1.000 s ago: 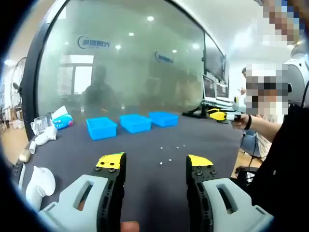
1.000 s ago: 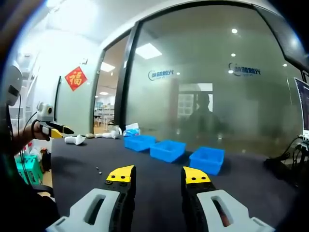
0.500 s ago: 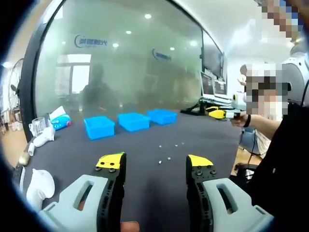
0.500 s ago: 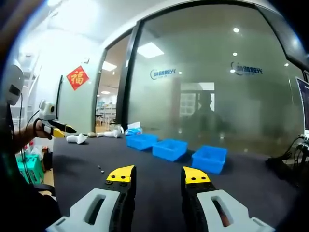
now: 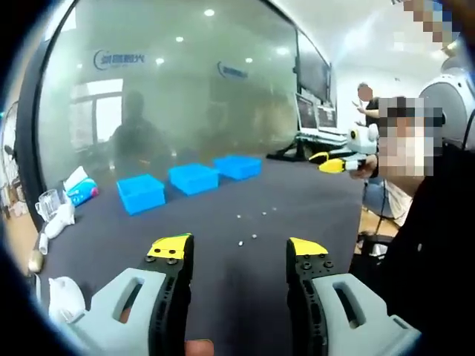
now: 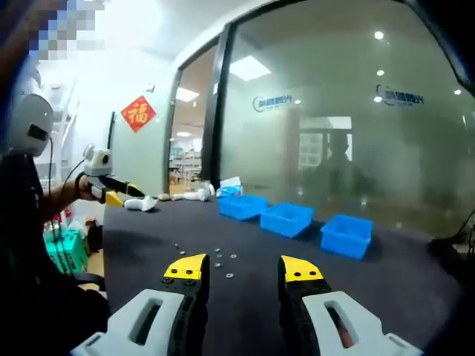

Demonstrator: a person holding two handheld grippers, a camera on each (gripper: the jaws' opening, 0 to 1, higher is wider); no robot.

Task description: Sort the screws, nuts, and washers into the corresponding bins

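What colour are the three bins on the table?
The bins are blue, clearest in the right gripper view.

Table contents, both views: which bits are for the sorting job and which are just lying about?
For the job:
- three blue bins
- small loose hardware scattered on the dark table

Lying about:
- clear cup
- tissue pack
- white objects near the table's edge
- monitors

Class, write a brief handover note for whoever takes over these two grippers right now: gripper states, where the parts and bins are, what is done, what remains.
Left gripper: open, empty, above the dark table.
Right gripper: open, empty, also above the table.
Small metal parts lie scattered on the table ahead of the grippers.
Three blue bins stand in a row beyond them, near the glass wall; their contents cannot be seen.
Done: nothing visibly sorted.
Left: pick up each part and drop it in its bin.
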